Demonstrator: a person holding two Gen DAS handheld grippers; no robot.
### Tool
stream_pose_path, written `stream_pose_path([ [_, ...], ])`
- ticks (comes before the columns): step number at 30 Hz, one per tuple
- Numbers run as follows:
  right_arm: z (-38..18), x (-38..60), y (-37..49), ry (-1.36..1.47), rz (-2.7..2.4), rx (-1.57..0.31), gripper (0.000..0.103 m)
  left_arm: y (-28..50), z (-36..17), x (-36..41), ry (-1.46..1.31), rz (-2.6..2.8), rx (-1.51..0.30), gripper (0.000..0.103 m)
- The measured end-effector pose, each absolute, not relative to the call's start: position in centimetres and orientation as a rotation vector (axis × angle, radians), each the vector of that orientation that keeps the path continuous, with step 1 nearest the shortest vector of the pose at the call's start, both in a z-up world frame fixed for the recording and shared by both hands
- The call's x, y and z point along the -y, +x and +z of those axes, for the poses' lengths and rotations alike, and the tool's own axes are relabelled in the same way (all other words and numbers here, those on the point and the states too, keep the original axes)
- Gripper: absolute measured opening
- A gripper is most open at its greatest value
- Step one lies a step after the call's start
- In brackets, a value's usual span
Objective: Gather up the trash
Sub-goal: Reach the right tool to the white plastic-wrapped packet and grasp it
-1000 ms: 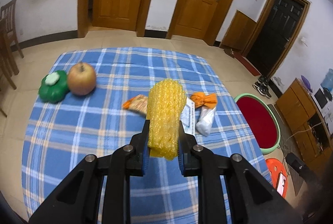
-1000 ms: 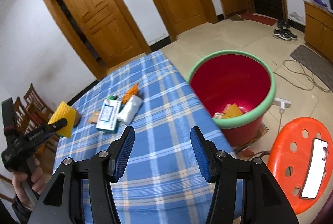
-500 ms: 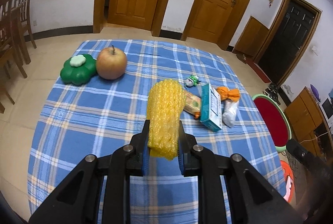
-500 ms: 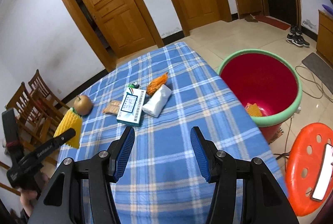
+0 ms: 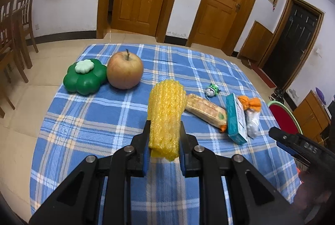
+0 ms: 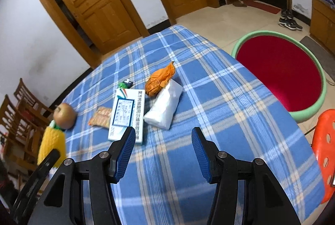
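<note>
While held: a yellow foam net sleeve [image 5: 165, 118] is clamped between the jaws of the left gripper [image 5: 164, 139], its long axis running up and away along the fingers, at lower centre of the left wrist frame.
Right gripper [image 6: 163, 154]: seen at lower centre of the right wrist frame with its jaws spread wide and nothing between them.
Trash on the cloth: a white plastic packet [image 6: 164, 106], an orange wrapper [image 6: 160, 79], a teal-and-white box [image 6: 127, 114] and a snack wrapper [image 6: 100, 117] are grouped at centre of the right wrist frame, just above the empty jaws.
Deciding relation: the packet lies straight ahead of the right gripper, its long axis slanted from lower left to upper right, so the right hand is judged the nearer one.
Bin: a red bin with a green rim [image 6: 314, 70] is seen at right of the right wrist frame, beyond the edge of the checked tablecloth [image 6: 209, 99].
Not trash, by judgement: an apple [image 5: 125, 70] and a green clover-shaped box [image 5: 84, 76] are set touching at upper left of the left wrist frame.
Small item: a green-and-white toy [image 5: 212, 90] is seen near the snack wrapper.
Step judged in hand: the sleeve is not yet binned.
</note>
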State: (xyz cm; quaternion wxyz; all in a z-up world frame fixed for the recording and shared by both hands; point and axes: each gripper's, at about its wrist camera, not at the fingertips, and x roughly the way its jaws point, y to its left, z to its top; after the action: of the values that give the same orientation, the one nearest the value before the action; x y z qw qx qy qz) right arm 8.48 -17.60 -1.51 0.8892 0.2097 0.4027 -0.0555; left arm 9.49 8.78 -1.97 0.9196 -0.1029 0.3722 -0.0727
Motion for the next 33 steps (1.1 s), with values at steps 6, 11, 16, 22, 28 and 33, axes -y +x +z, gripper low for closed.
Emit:
stream_pose_path([
  [6,-3.2,17.0,10.7,0.425,-0.162,-0.844,0.057,9.9,-3.1,-9.0,-0.242,-0.167,-0.764,0.021],
  [11,-4.2,16.3,12.1,0.4,-0.196,-0.854,0.057,9.8,-3.4,-9.2,-0.281,-0.197,-0.769,0.021],
  [16,-4.8,15.6,12.9,0.354,-0.218,-0.854,0.057,9.8,-3.5,-9.1,-0.294,-0.215,-0.772,0.021],
  [22,-5.1,15.4,13.4,0.333,-0.186,-0.837,0.047,10.1,-3.9,-8.8,-0.281,-0.217,-0.792,0.021],
  [28,-5.0,14.9,13.4,0.282,-0.145,-0.861,0.037,10.6,-4.3,-8.3,-0.265,-0.195,-0.81,0.021],
  [33,-4.9,15.3,12.3,0.308,-0.085,-0.868,0.035,10.4,-3.6,-7.7,-0.247,-0.18,-0.811,0.021],
])
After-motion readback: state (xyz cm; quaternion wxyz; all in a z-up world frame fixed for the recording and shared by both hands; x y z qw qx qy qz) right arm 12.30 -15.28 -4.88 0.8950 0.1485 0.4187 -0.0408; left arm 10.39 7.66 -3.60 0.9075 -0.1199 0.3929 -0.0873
